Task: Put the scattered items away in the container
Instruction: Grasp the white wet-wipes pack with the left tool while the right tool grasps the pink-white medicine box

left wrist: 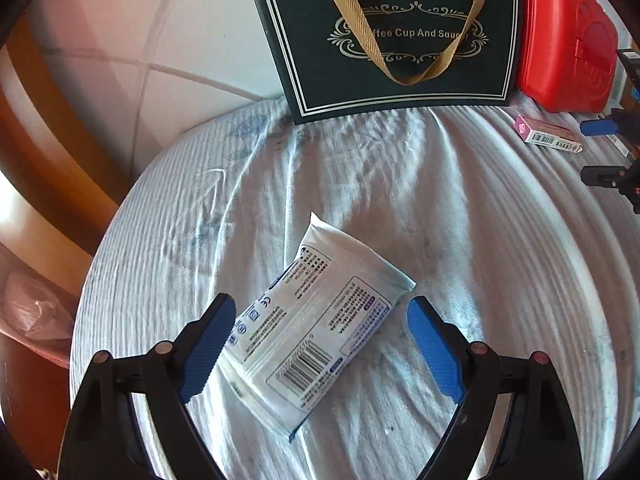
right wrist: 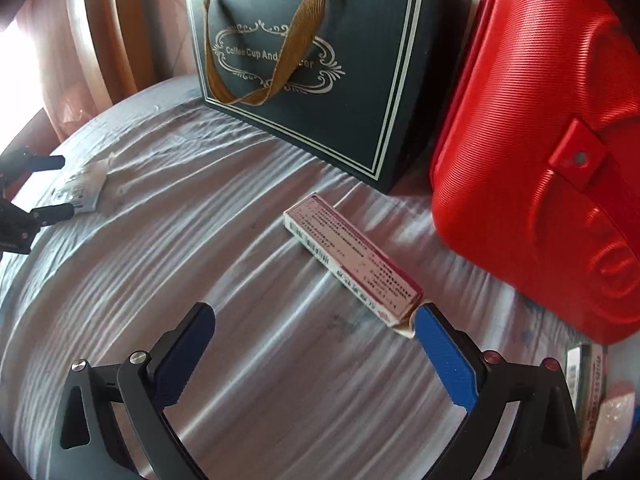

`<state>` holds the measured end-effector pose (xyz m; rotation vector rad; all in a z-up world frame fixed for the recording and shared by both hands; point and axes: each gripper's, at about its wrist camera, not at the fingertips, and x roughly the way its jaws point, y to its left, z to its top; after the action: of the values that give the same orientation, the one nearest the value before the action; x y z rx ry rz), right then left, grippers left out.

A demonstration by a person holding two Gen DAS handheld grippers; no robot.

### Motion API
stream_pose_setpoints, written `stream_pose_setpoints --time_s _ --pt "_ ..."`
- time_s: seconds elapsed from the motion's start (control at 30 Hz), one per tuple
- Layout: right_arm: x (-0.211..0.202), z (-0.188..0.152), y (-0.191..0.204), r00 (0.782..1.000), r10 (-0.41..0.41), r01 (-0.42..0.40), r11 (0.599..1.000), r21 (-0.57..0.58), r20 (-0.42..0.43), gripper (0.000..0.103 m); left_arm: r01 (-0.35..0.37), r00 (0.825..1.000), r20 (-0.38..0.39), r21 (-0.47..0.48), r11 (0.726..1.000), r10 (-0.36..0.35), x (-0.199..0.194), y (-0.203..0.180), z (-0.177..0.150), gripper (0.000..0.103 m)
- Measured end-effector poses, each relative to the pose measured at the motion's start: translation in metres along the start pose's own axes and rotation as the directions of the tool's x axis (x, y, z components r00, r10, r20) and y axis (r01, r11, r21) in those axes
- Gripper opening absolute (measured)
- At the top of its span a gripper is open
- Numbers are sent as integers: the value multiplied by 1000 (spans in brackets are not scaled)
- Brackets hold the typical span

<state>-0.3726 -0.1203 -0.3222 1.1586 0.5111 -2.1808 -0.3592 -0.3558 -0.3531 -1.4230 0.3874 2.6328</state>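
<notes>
A white printed packet (left wrist: 316, 320) lies flat on the ribbed cloth (left wrist: 400, 200). My left gripper (left wrist: 320, 302) stands open low over it, its blue pads on either side of the packet; the left pad is at the packet's edge. A long pink and white box (right wrist: 352, 264) lies on the cloth in the right wrist view. My right gripper (right wrist: 314, 312) is open just short of it, the box's near end beside the right fingertip (right wrist: 430, 320). A dark green gift bag (left wrist: 400, 40) with gold ribbon handles stands at the back.
A red hard case (right wrist: 540, 180) stands right of the green gift bag (right wrist: 320, 80), close to the pink box. Another small box (right wrist: 588, 380) lies at the lower right. Wooden furniture (left wrist: 48, 152) and tiled floor lie beyond the cloth's left edge.
</notes>
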Motion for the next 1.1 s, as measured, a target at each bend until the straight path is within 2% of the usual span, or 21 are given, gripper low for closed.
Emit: stream_pose_setpoints --time_s 0.13,0.33,0.37,0.4,0.43,0.47,0.53,0.57,0.7,0.9,1.1 --pt "20 9 -15 1000 -12 12 1000 17 1 102 28 1000 -8 25 999 -27 13 1 2 89" --pt "38 15 -24 1000 1 -1 1000 17 -22 101 91 996 6 -30 995 -91 16 12 0 91" --pt "39 16 -25 1000 15 -14 1000 28 -22 99 101 995 10 -42 994 -101 16 14 -2 88" --pt "39 17 -25 1000 24 -23 999 33 -18 91 117 993 16 -53 992 -116 15 14 -4 79" --pt "37 18 -23 1000 29 -29 999 25 -6 73 123 992 25 -53 991 -122 13 12 -6 76" --pt "34 18 -20 999 34 -34 999 15 3 62 117 993 34 -46 992 -115 10 8 -7 71" --pt "30 17 -15 999 39 -39 999 4 8 28 105 994 44 -36 994 -104 5 2 -10 65" --pt "28 16 -12 999 39 -39 999 0 5 28 104 994 48 -36 994 -102 4 0 -12 61" --pt "16 4 1 999 47 -47 999 -25 3 28 96 994 57 -43 994 -93 -6 -8 -20 57" --pt "-12 -17 13 998 68 -68 998 1 -3 28 88 994 75 -74 993 -82 -36 -14 -23 57" --pt "-64 -28 21 996 89 -91 993 70 23 28 47 996 75 -109 993 -39 -81 -22 -23 57"
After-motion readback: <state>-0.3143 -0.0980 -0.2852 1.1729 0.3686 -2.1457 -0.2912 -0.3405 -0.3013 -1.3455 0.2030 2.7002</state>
